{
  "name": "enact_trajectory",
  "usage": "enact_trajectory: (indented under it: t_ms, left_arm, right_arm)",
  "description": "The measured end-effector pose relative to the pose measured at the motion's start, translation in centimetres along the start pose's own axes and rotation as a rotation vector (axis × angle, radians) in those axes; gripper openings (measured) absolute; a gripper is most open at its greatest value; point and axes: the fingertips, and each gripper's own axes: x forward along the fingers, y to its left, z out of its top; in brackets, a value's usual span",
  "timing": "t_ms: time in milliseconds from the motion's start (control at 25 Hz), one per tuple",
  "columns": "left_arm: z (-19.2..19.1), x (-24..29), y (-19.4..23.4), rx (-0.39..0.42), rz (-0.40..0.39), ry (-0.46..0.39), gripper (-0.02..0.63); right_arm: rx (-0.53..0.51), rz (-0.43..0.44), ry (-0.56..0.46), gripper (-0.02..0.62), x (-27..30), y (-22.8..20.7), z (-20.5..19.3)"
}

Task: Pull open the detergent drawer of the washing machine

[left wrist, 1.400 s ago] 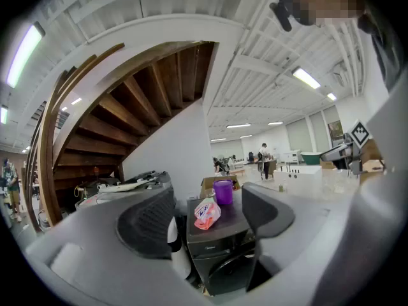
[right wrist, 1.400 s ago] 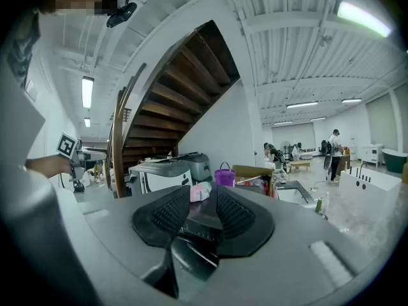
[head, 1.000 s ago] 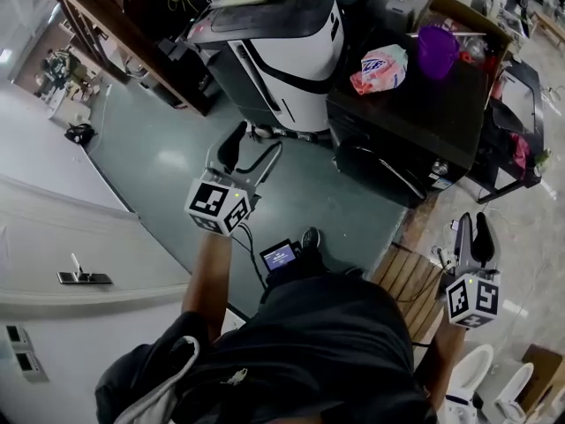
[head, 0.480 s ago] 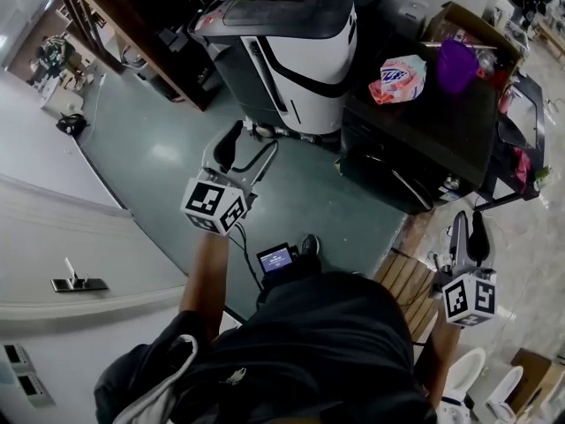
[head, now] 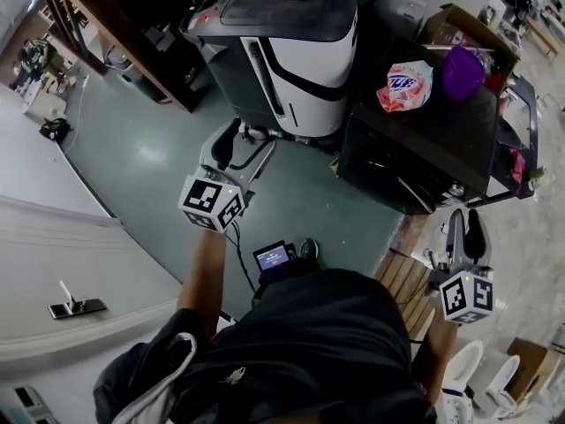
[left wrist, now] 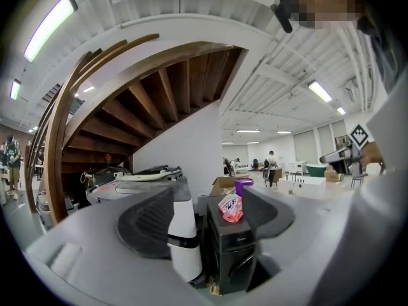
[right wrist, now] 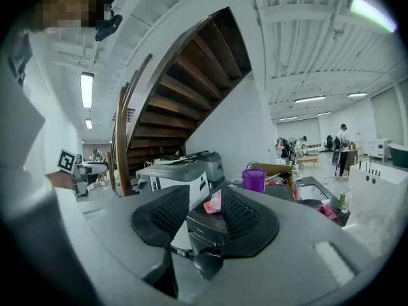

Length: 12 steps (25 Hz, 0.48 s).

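Observation:
A small black washing machine (head: 415, 148) stands on the green floor, ahead and to the right, with a pink detergent bag (head: 404, 87) and a purple cup (head: 462, 71) on its top. Its drawer cannot be made out from here. My left gripper (head: 250, 145) is held level in the air, open and empty, well short of the machine (left wrist: 233, 247). My right gripper (head: 465, 223) hangs off the machine's near right corner, its jaws a little apart with nothing between them. In the right gripper view the machine (right wrist: 204, 231) shows between the jaws, still at a distance.
A taller white-and-black appliance (head: 291, 51) stands just left of the washing machine. A wooden staircase (left wrist: 153, 88) rises behind it. A slatted wooden stand (head: 408, 283) is by my right leg, a cardboard box (head: 459, 20) behind the machine, and a white wall panel (head: 71, 254) at left.
Both grippers have travelled forward with the person, and the washing machine and the appliance beside it now sit nearer and lower in the head view. The jaws look unchanged.

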Motion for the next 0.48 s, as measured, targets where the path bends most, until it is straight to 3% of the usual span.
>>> enact_trajectory:
  t_ms: [480]
  left_arm:
    - [-1.2, 1.7, 6.0, -0.033, -0.051, -0.031, 0.385]
  right_arm:
    - [-0.037, -0.041, 0.0, 0.137, 4.0, 4.8, 0.7]
